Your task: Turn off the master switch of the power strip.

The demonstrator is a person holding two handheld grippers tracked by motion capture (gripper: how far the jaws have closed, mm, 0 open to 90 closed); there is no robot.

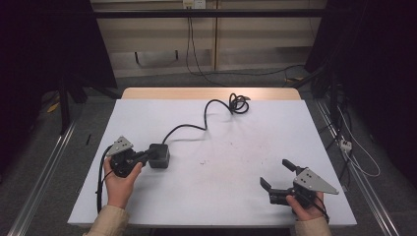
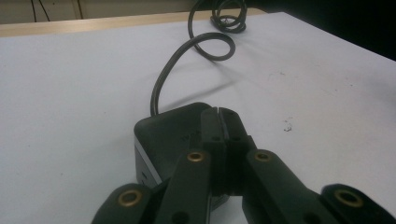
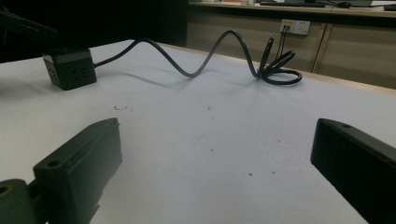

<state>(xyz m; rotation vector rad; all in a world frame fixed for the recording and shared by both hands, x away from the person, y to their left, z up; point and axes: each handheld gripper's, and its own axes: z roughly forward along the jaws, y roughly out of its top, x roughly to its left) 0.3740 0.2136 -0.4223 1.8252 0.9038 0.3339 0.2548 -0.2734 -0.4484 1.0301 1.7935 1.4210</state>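
Note:
A black cube power socket (image 1: 161, 156) sits on the left half of the white table (image 1: 221, 196). Its black cable (image 1: 206, 114) snakes toward the far edge and ends in a coil (image 1: 239, 104). My left gripper (image 1: 149, 155) is shut, jaws pressed together with nothing between them, and its tips lie over the cube's top. In the left gripper view the closed jaws of the left gripper (image 2: 222, 116) overlap the cube (image 2: 161, 135). My right gripper (image 1: 276, 173) stands open near the front right, nothing between its jaws. In the right gripper view the right gripper (image 3: 217, 133) faces the distant cube (image 3: 70, 68) and the cable (image 3: 210, 51).
A wooden strip (image 1: 211, 93) borders the table's far edge. Loose cables and a white plug strip (image 1: 345, 144) lie on the floor at the right. Small dark specks (image 1: 201, 162) mark the tabletop near its middle.

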